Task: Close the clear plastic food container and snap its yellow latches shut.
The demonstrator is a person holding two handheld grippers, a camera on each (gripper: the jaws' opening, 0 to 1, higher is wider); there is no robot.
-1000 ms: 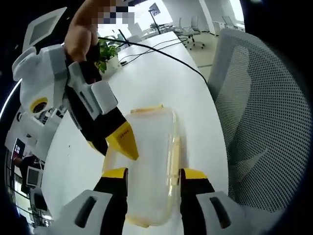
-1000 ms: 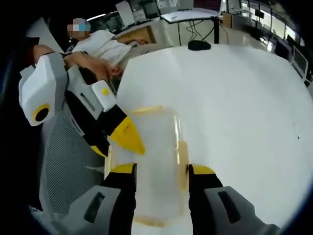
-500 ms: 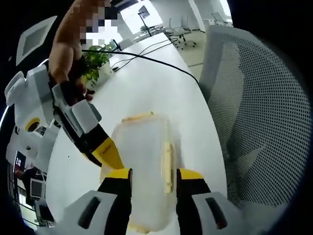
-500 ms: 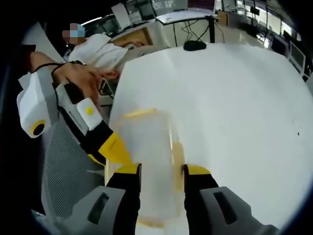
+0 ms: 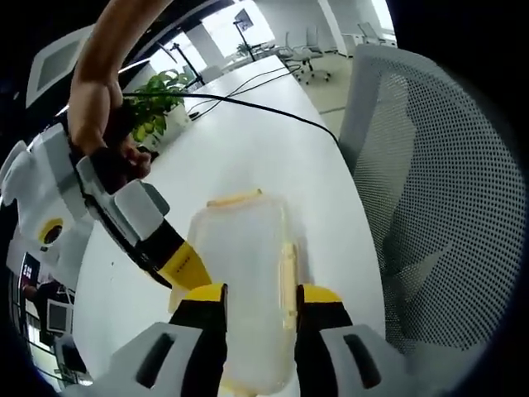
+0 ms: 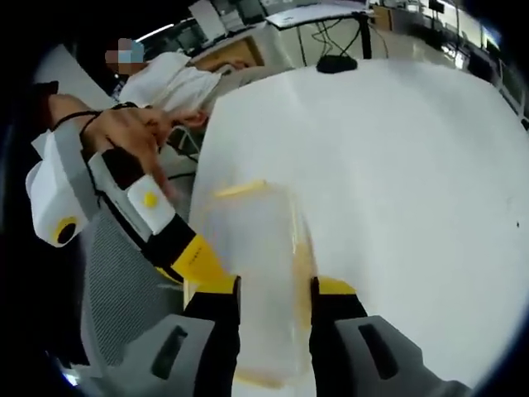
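The clear plastic container (image 5: 244,265) lies flat on the white table (image 5: 248,141), close to the edge by the chair. A yellow latch (image 5: 234,198) sits at its far end and another yellow latch (image 5: 288,269) runs along its right side. My left gripper (image 5: 261,299) hangs over the near part of the container, jaws a narrow gap apart with the lid showing between them. The right gripper's yellow tip (image 5: 186,266) touches the container's left side. From the other side, my right gripper (image 6: 276,291) stands likewise over the container (image 6: 252,265), and the left gripper's tip (image 6: 198,260) is at its left edge.
A grey mesh chair (image 5: 430,190) stands hard against the table edge. A black cable (image 5: 273,112) and a potted plant (image 5: 157,103) are farther along the table. A person's hand (image 6: 136,132) holds the left gripper; a black object (image 6: 335,62) lies at the table's far end.
Both pairs of jaws have narrowed over the container. Each gripper's tip has slid lower along the container's side. Both cameras have shifted a little.
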